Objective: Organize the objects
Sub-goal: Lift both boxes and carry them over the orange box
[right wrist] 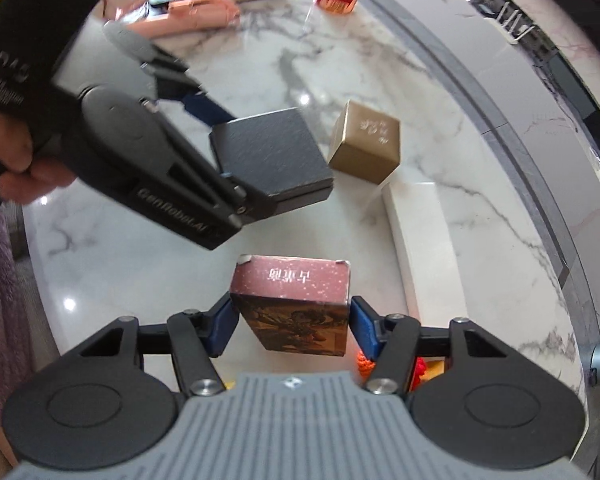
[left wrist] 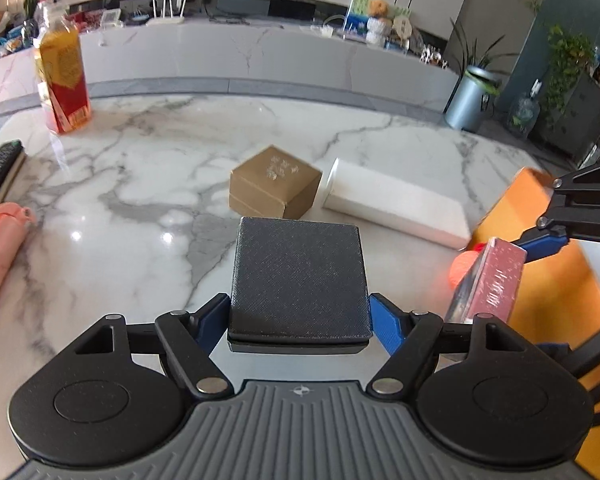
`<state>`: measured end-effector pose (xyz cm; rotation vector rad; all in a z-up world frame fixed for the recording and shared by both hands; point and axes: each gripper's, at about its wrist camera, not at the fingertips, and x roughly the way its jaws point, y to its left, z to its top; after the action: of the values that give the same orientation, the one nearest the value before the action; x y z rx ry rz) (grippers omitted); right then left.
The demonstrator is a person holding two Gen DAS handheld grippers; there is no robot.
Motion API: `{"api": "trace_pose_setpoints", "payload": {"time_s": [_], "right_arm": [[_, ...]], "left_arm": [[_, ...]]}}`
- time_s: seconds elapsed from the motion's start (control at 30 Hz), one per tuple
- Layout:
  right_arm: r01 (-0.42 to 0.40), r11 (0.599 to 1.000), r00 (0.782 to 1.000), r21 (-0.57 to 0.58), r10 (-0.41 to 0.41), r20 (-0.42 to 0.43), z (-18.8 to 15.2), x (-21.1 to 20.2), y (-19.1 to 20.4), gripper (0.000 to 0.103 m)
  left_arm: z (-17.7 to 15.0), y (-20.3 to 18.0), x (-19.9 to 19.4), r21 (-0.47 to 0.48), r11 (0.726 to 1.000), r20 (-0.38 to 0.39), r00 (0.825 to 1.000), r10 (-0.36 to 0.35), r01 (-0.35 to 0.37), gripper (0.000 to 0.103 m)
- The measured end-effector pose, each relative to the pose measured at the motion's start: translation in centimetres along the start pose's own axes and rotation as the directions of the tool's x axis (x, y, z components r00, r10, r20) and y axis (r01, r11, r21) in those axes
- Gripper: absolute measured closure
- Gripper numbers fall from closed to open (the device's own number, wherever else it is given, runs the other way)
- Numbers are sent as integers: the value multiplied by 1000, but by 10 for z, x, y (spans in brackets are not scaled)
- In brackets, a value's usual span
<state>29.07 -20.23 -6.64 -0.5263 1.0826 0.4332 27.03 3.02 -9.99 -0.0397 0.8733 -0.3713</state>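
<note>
My left gripper (left wrist: 299,316) is shut on a flat black textured box (left wrist: 298,280), held above the marble table (left wrist: 140,184); the same box (right wrist: 270,156) shows in the right wrist view with a hand behind it. My right gripper (right wrist: 292,322) is shut on a dark red box (right wrist: 296,304) with white lettering, lifted off the table; the red box (left wrist: 488,280) appears at the right edge of the left wrist view. A gold-brown cube box (left wrist: 274,188) and a long white box (left wrist: 396,208) lie side by side on the table beyond both grippers.
A tall orange-and-red bottle box (left wrist: 62,80) stands at the far left. A pink object (left wrist: 0,248) and a dark keyboard (left wrist: 0,172) lie at the left edge. An orange box (left wrist: 540,280) sits at the right. The table's curved far edge (right wrist: 500,128) lies beyond the cube.
</note>
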Motion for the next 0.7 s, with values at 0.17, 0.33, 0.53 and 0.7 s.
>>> {"api": "trace_pose_setpoints", "payload": {"time_s": [0.17,0.33,0.53,0.7], "right_arm": [[18,999,998,35,-20,67,-2,-37,0,42],[66,997,986,45,-72,147,-14,-96,-4,42],[168,985,971,40,-172,167,-51,-156,-19,42],[222,974,969,37,-225,99,-96,-167,-37,42]], "left_arm": [[0,-17,-38,23,1000,51,999,-20,18,16],[16,-51,-79,110,993,111,992,-60,48,16],[35,-108,-107,273,957,135,982,-134,93,16],[38,-170,-101,472,873,82,979,-184,124,16]]}}
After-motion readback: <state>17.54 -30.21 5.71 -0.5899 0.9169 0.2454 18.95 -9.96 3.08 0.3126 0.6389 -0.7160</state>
